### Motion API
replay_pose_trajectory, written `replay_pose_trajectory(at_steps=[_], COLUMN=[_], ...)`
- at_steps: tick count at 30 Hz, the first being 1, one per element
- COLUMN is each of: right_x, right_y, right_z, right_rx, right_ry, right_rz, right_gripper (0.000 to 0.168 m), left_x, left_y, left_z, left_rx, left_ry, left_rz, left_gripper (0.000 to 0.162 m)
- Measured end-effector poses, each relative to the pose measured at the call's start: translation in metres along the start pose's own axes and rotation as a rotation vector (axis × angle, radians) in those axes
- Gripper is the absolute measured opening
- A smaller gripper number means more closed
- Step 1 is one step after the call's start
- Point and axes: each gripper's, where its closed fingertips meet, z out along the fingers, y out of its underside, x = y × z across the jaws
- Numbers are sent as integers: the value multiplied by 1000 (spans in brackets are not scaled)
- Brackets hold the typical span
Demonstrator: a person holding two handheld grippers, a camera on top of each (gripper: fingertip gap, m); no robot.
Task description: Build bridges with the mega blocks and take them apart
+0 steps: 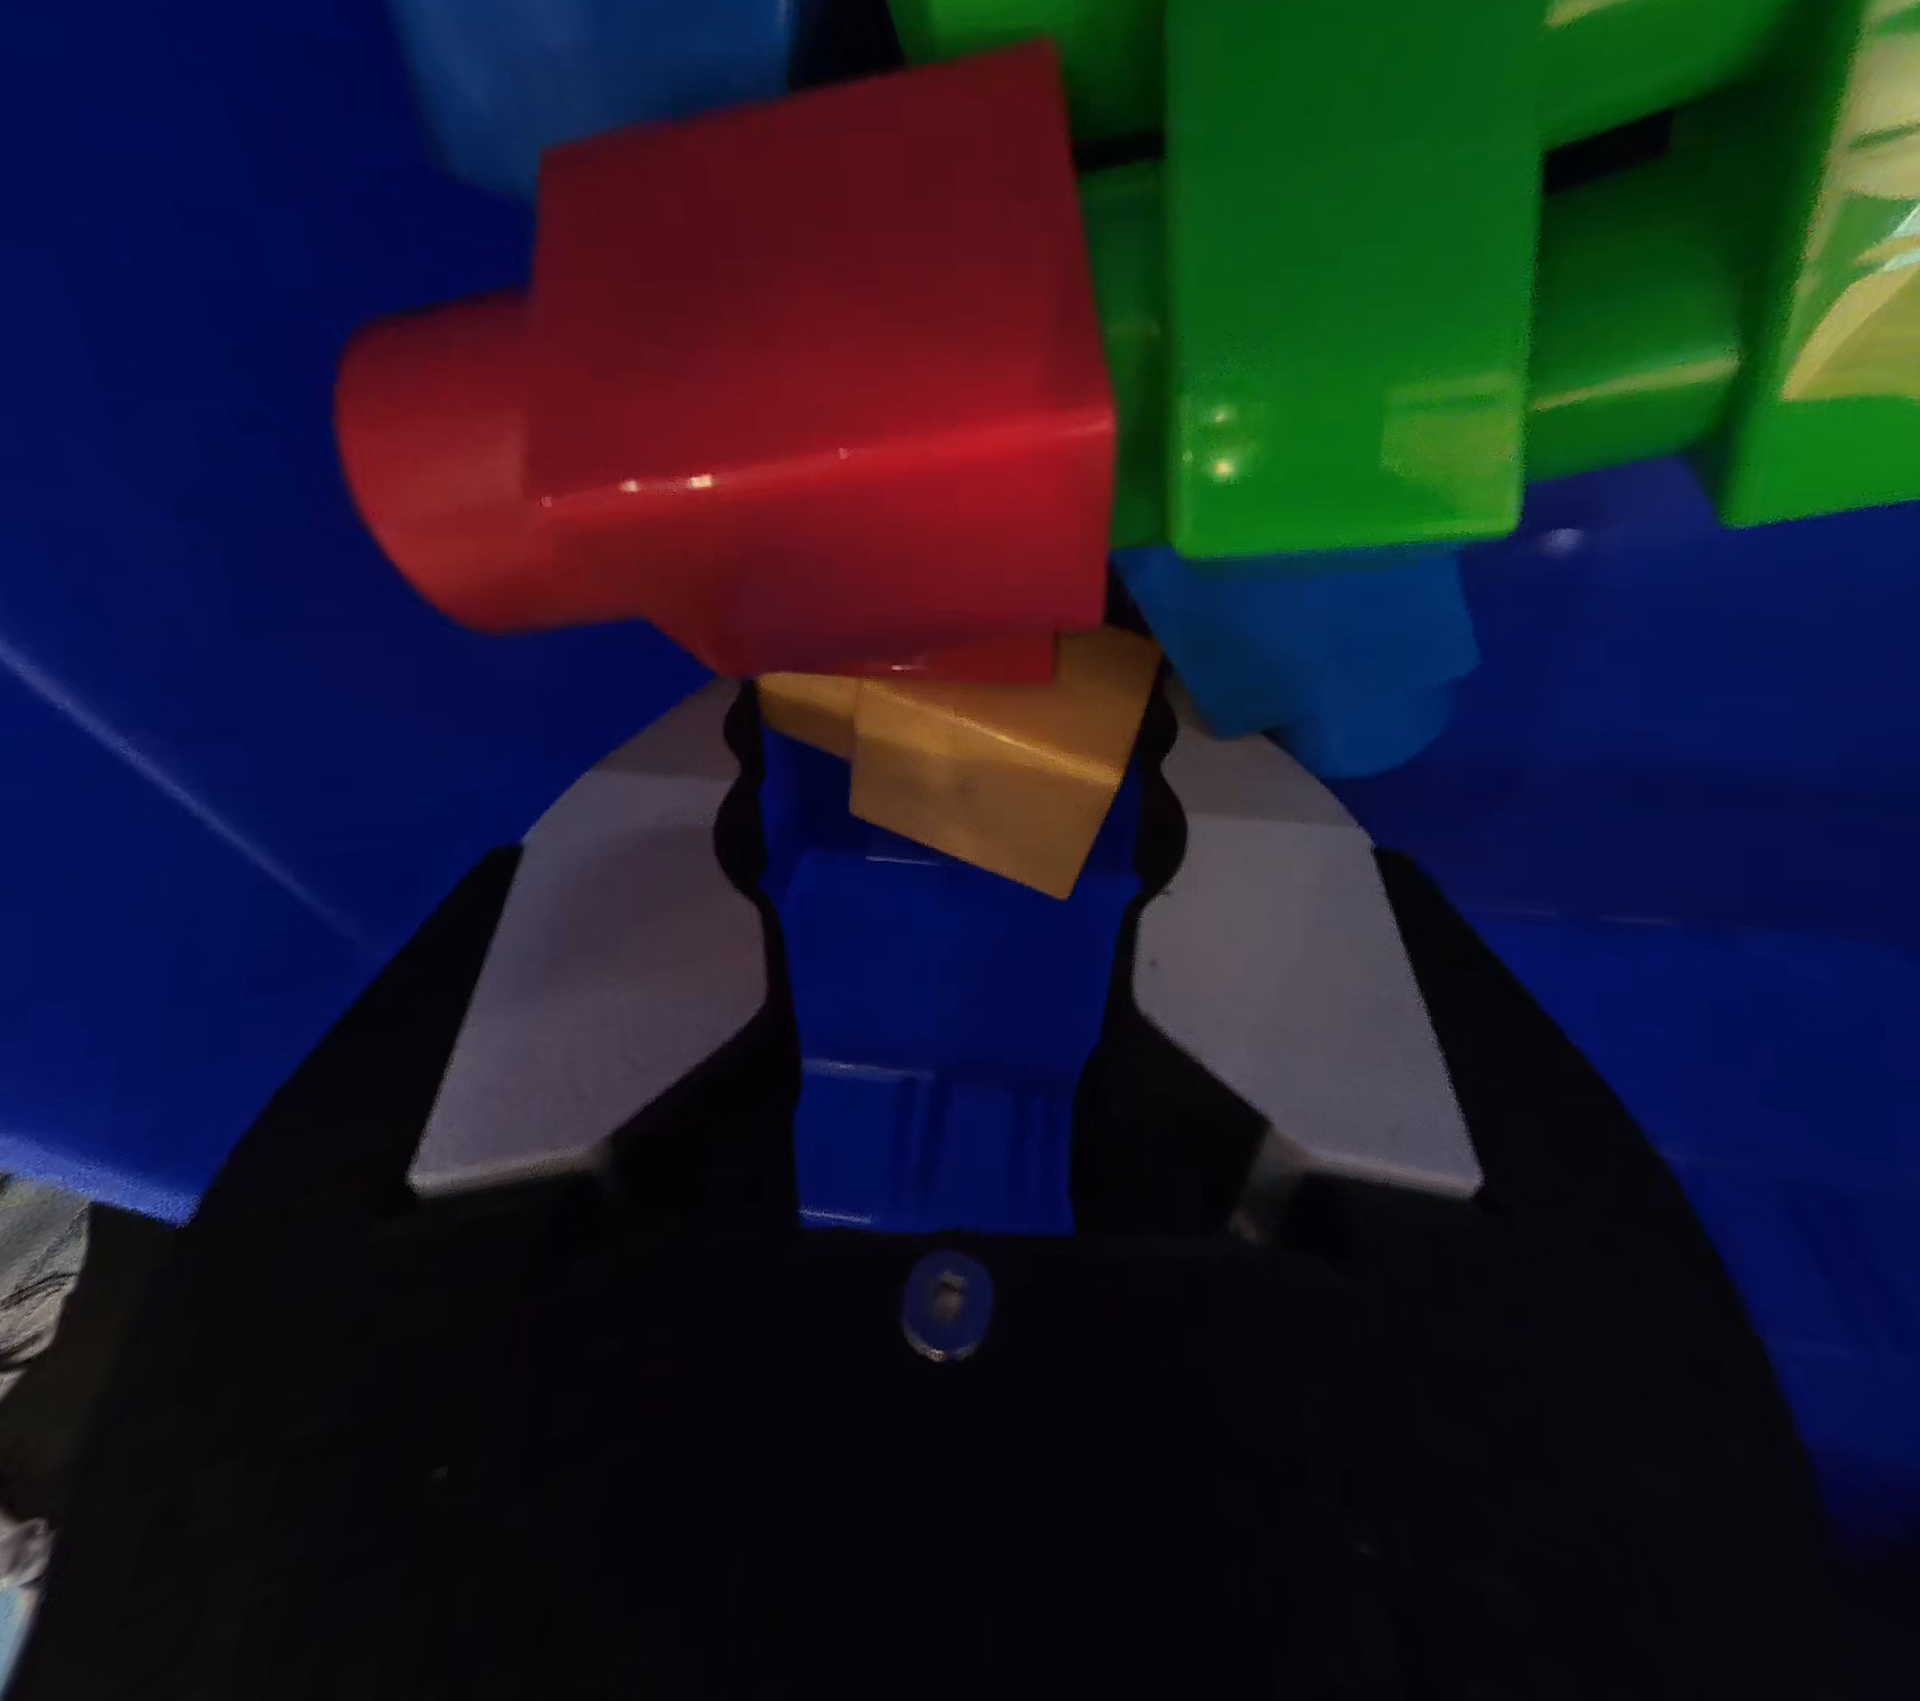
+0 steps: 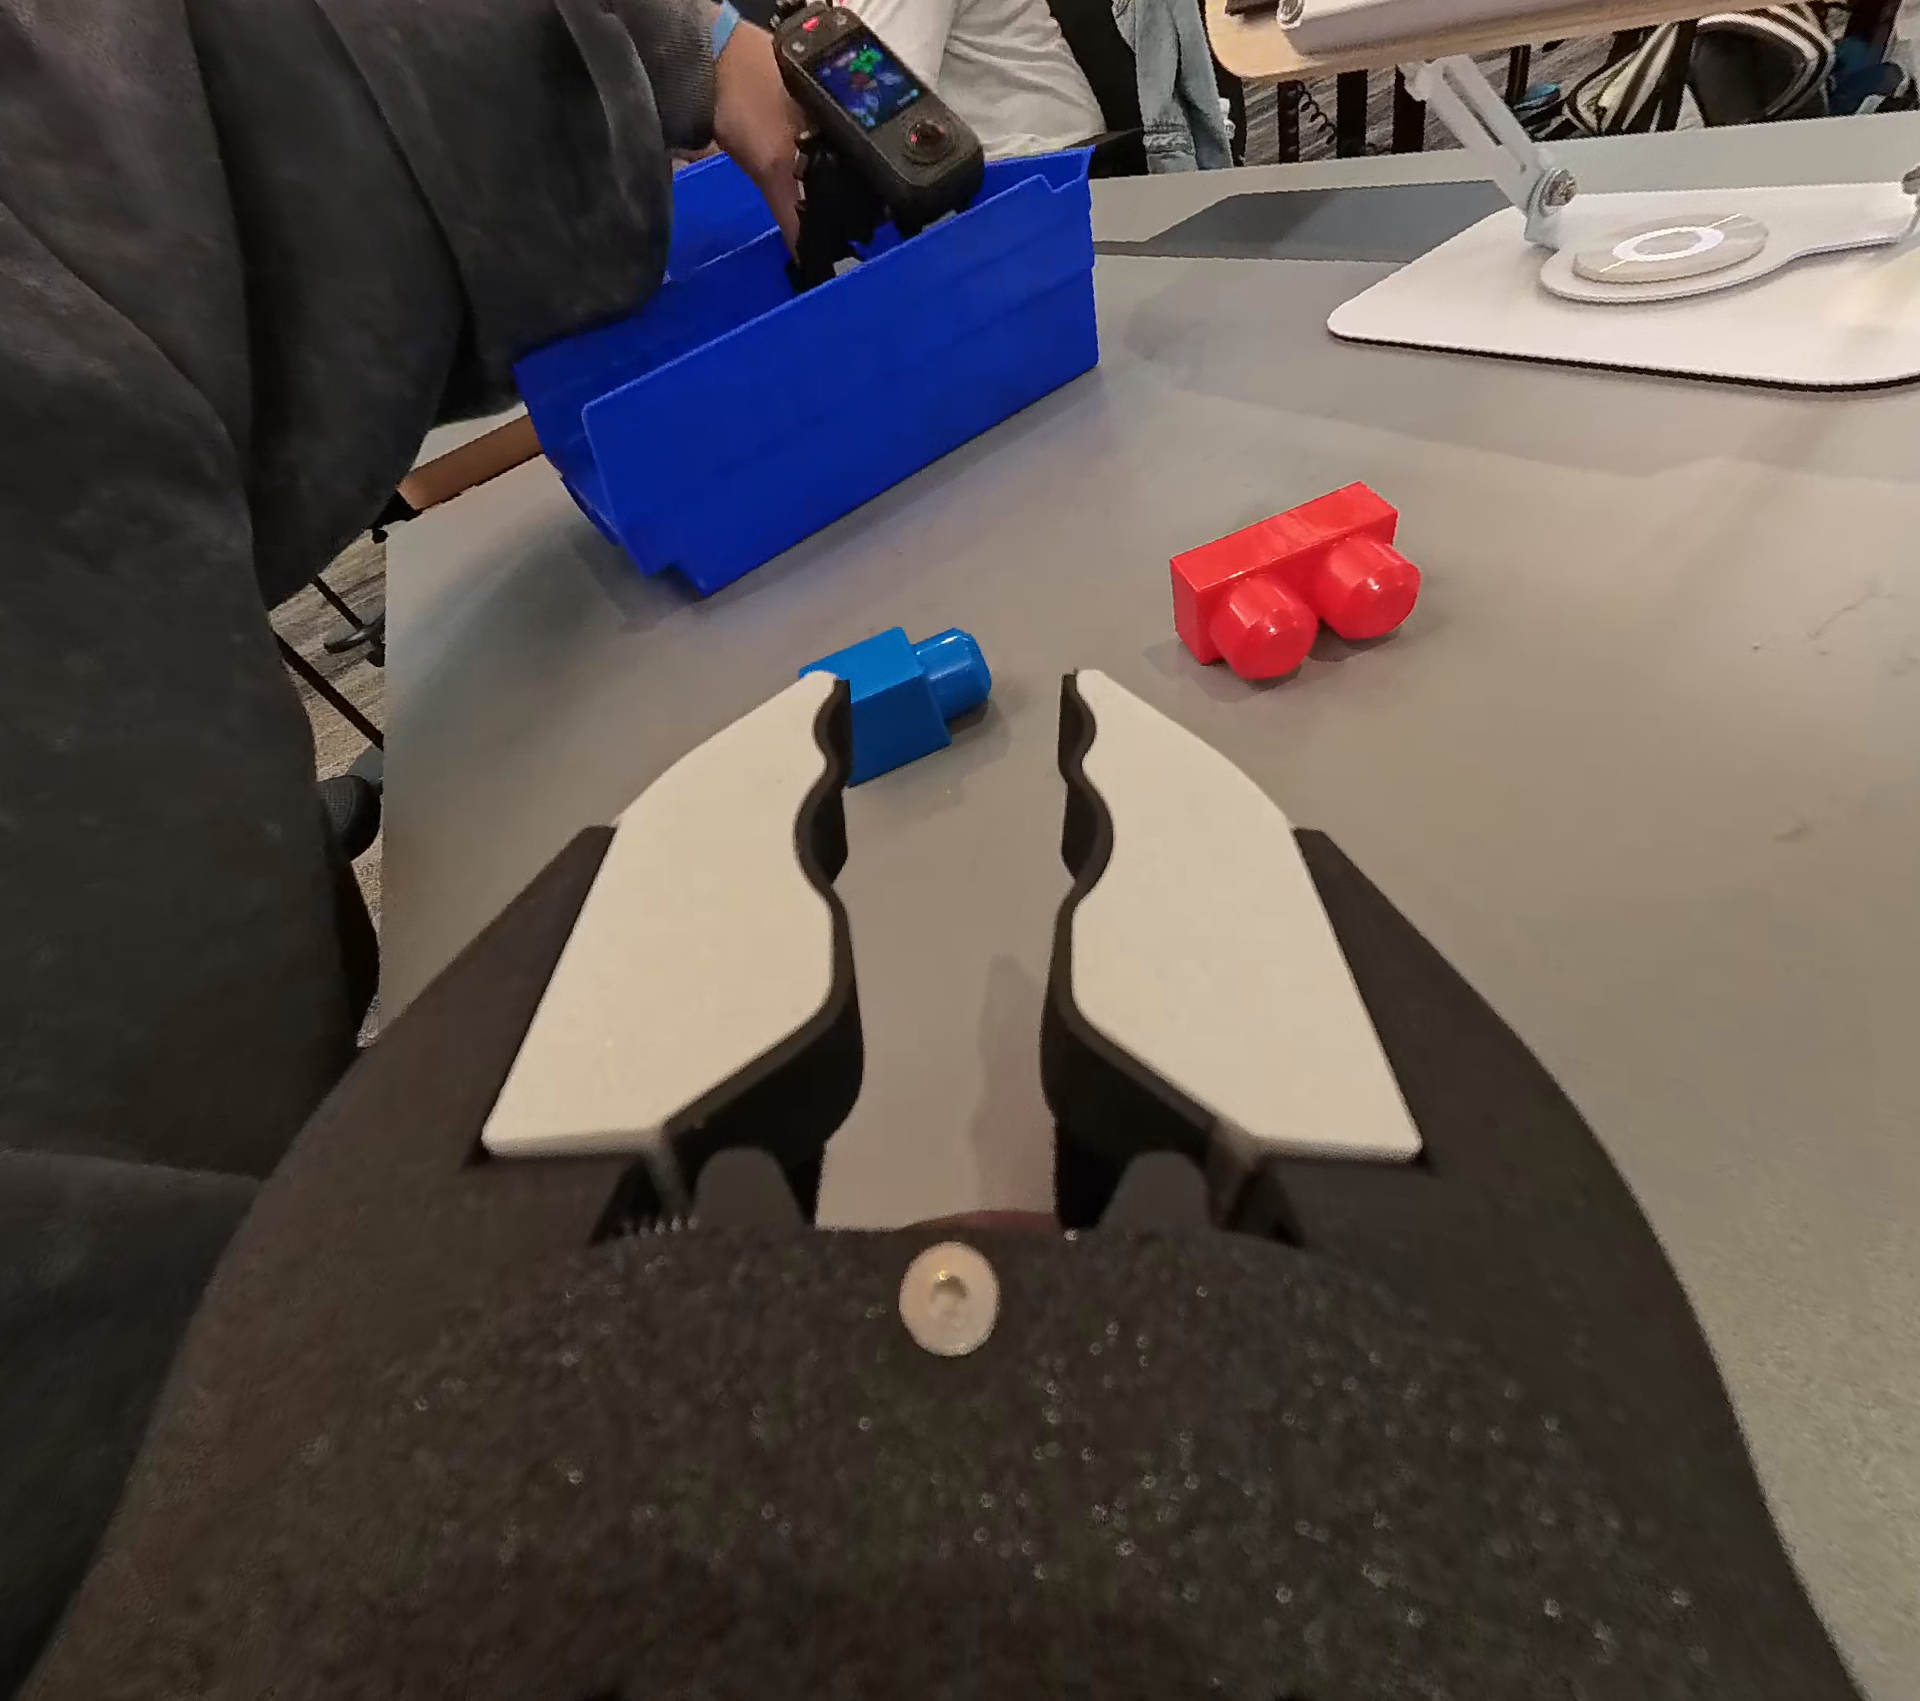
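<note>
Bin (image 2: 831, 404) is cramped: red block (image 1: 810, 404) and green blocks (image 1: 1351, 197) sit hard against the left gripper (image 1: 945, 716) tips. On the table (image 2: 1558, 820), open lane between small blue block (image 2: 904, 695) and red two-stud block (image 2: 1288, 581); stand base (image 2: 1621, 301) blocks far right.

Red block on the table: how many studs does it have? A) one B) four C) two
C: the red block lies on its side on the grey table, showing two round studs side by side.

Blue bin (image 2: 831, 404) — red block (image 2: 1288, 581), grey table (image 2: 1558, 820).
</note>
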Motion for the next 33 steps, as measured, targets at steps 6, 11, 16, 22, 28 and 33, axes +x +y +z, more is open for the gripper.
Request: replay_pose_trajectory(at_steps=[6, 11, 16, 22, 28, 33], right_x=[1, -2, -5, -6, -3, -6], right_y=[-1, 1, 2, 0, 0, 0], right_z=[-1, -1, 1, -1, -1, -3], right_rx=[7, 2, -9, 7, 2, 10], right_ry=[-5, -20, -27, -29, -34, -54], right_rz=[15, 24, 5, -3, 19, 24], right_gripper=[38, 38, 38, 38, 38, 39], left_x=[9, 28, 90, 152, 165, 168], left_y=[17, -22, -122, -210, -237, -244], left_z=[-20, -121, -184, -121, -90, -92], left_rx=[-21, 259, 426, 209, 226, 201], left_ry=[-71, -202, -280, -310, -316, -344], left_rz=[-27, -91, 38, 202, 115, 124], left_gripper=[69, 69, 69, 69, 69, 69])
